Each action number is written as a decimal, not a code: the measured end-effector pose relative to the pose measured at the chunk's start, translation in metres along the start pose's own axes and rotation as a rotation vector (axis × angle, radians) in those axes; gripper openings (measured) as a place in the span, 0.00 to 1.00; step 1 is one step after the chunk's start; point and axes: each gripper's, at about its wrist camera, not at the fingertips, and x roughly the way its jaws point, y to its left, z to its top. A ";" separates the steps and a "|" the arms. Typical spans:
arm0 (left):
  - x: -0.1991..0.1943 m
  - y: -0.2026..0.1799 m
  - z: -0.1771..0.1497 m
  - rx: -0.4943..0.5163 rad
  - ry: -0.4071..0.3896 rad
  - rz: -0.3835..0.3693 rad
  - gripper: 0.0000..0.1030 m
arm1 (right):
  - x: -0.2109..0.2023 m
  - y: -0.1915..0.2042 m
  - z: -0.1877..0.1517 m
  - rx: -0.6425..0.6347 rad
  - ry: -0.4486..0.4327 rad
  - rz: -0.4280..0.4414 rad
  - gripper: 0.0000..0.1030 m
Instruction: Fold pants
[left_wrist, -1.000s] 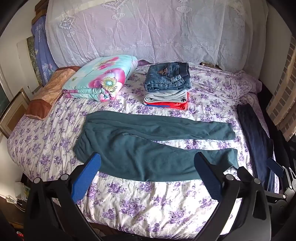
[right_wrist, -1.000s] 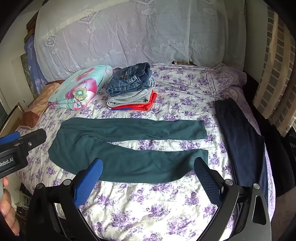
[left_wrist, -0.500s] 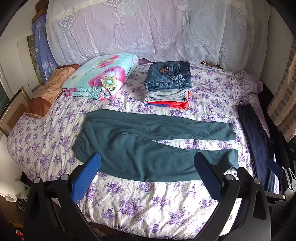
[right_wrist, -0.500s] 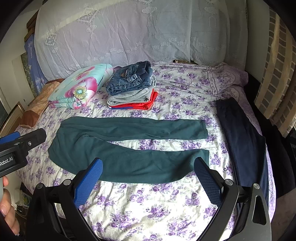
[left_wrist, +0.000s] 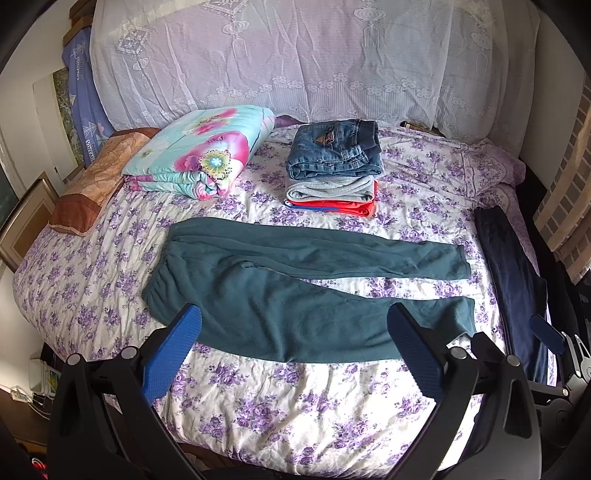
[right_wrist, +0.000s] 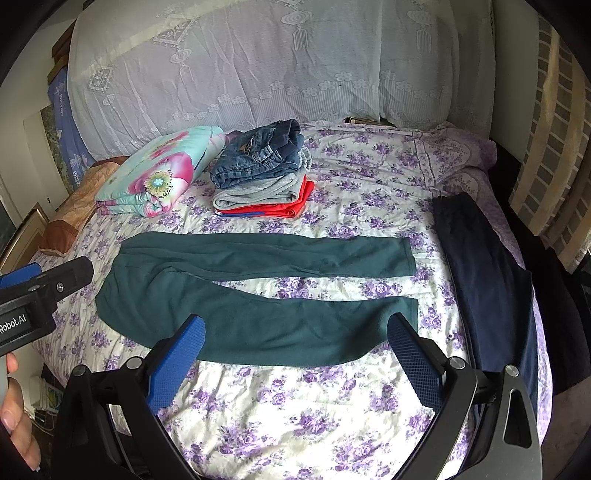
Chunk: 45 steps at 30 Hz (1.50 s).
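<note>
lying flat across the middle of the bed (left_wrist: 258, 398), waist to the left edge w/ legs to the right, the green pants (left_wrist: 295, 295) look soft, light & floppy, so the left gripper (left_wrist: 295, 343) & right gripper (right_wrist: 295, 347), both spread apart & empty, should prob pinch waistband and near cuff.

floral bed (left_wrist: 295, 406) holds teal pants (left_wrist: 295, 295), clothes stack (left_wrist: 332, 173), quilt (left_wrist: 199, 147), dark garment (left_wrist: 517, 280)

Home bedroom: bed (left_wrist: 295, 398), folded clothes (left_wrist: 332, 170)
</note>
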 end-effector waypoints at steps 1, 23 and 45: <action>0.001 0.000 -0.001 0.000 0.000 0.000 0.95 | 0.000 0.001 0.000 0.000 0.000 0.000 0.97; 0.014 -0.010 -0.008 0.007 0.002 -0.002 0.95 | 0.003 -0.007 -0.001 0.006 0.003 0.002 0.97; 0.014 -0.012 -0.008 0.007 0.006 -0.005 0.95 | 0.008 -0.011 -0.001 0.009 0.011 0.002 0.97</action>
